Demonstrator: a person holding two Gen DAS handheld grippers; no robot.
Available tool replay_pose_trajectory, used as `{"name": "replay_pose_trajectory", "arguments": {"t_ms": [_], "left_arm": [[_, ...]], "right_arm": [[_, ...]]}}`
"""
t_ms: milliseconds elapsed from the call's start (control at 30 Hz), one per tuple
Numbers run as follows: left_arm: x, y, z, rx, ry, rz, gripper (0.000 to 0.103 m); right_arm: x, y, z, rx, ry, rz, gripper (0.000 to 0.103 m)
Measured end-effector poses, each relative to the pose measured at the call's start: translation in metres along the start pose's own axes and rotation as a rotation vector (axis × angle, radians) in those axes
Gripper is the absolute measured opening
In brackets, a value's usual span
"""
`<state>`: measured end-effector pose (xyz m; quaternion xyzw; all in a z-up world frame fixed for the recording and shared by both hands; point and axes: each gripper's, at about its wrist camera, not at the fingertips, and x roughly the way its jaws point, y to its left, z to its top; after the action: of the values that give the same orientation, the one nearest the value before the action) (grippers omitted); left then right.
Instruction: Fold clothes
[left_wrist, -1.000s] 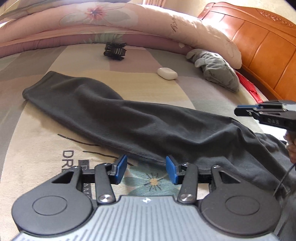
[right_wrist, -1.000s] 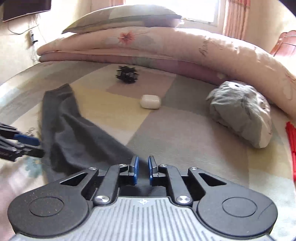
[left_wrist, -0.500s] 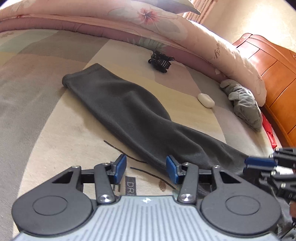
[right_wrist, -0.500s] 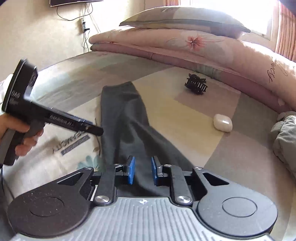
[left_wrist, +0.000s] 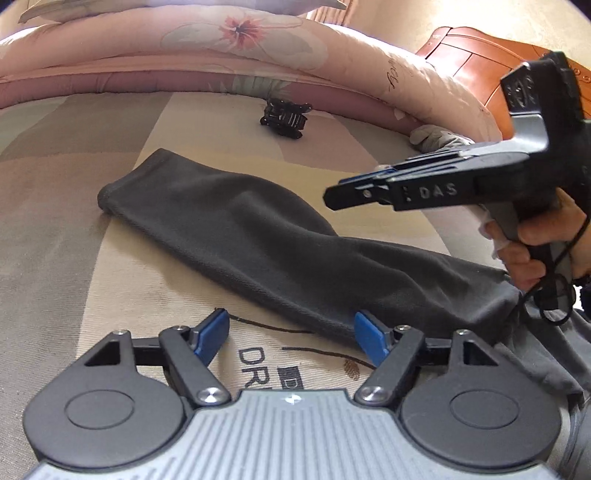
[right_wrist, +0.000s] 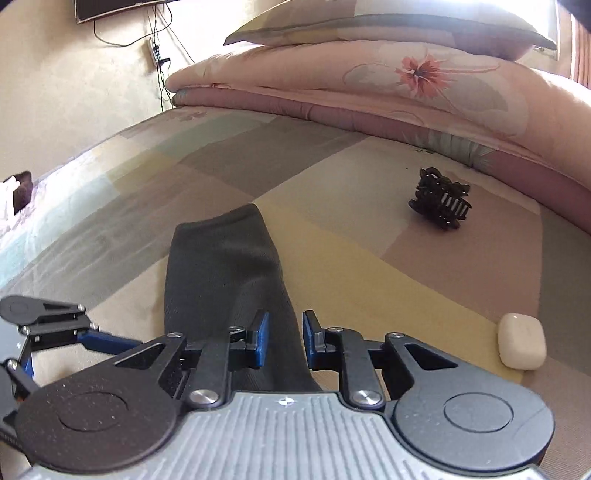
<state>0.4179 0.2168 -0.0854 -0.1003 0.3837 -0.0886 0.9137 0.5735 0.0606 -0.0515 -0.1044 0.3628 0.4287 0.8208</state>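
Observation:
A dark grey garment (left_wrist: 280, 243) lies stretched out on the patterned bedsheet (left_wrist: 66, 258), its hemmed end (right_wrist: 218, 236) pointing toward the quilt. My left gripper (left_wrist: 293, 334) hovers at the garment's near edge. Its jaws are opening, with only sheet between them, and its right pad (left_wrist: 369, 339) is close to the cloth's edge. A hand holds my right gripper (left_wrist: 332, 194) in the air above the garment. In the right wrist view the right gripper (right_wrist: 286, 338) stands open by a narrow gap and grips nothing, with the cloth lying below. The left gripper (right_wrist: 92, 338) shows at the left edge.
A black hair claw (right_wrist: 441, 203) and a white earbud case (right_wrist: 521, 345) lie on the sheet beyond the garment. A folded floral quilt (left_wrist: 221, 44) with a pillow (right_wrist: 369, 22) runs along the back. A grey bundle (left_wrist: 436, 138) and a wooden headboard (left_wrist: 472, 55) are at the right.
The left gripper's jaws have spread wider. The right gripper has swung left across the bed and now hangs over the garment, large in the left wrist view.

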Motion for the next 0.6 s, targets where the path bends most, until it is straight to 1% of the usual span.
{"name": "replay_pose_trajectory", "arguments": {"t_ms": [67, 133, 267, 367, 400, 433, 467, 533, 567, 600], "left_arm": [[-0.007, 0.007, 0.001, -0.013, -0.010, -0.004, 0.075], [-0.018, 0.016, 0.003, -0.025, -0.038, 0.012, 0.075], [-0.041, 0.038, 0.006, -0.079, -0.093, 0.009, 0.075], [-0.054, 0.052, 0.008, -0.108, -0.118, 0.046, 0.075], [-0.058, 0.056, 0.009, -0.117, -0.125, 0.057, 0.075], [-0.062, 0.061, 0.009, -0.128, -0.134, 0.059, 0.075], [-0.066, 0.064, 0.009, -0.142, -0.143, 0.055, 0.075], [-0.072, 0.070, 0.009, -0.165, -0.157, 0.041, 0.076], [-0.072, 0.070, 0.009, -0.163, -0.154, 0.042, 0.076], [-0.072, 0.070, 0.009, -0.161, -0.151, 0.044, 0.076]], "right_arm": [[0.013, 0.005, 0.010, 0.015, -0.005, 0.014, 0.024], [0.022, 0.017, 0.018, -0.001, -0.013, 0.030, 0.025], [0.039, 0.050, 0.030, -0.086, -0.017, 0.065, 0.025], [0.054, 0.073, 0.036, -0.129, -0.007, 0.106, 0.025], [0.060, 0.081, 0.038, -0.145, -0.002, 0.115, 0.027], [0.066, 0.089, 0.039, -0.161, 0.004, 0.122, 0.031], [0.072, 0.096, 0.039, -0.177, 0.009, 0.123, 0.033], [0.084, 0.108, 0.038, -0.194, 0.013, 0.101, 0.035], [0.090, 0.113, 0.038, -0.208, 0.017, 0.057, 0.035], [0.096, 0.118, 0.039, -0.229, 0.024, -0.008, 0.034]]}}
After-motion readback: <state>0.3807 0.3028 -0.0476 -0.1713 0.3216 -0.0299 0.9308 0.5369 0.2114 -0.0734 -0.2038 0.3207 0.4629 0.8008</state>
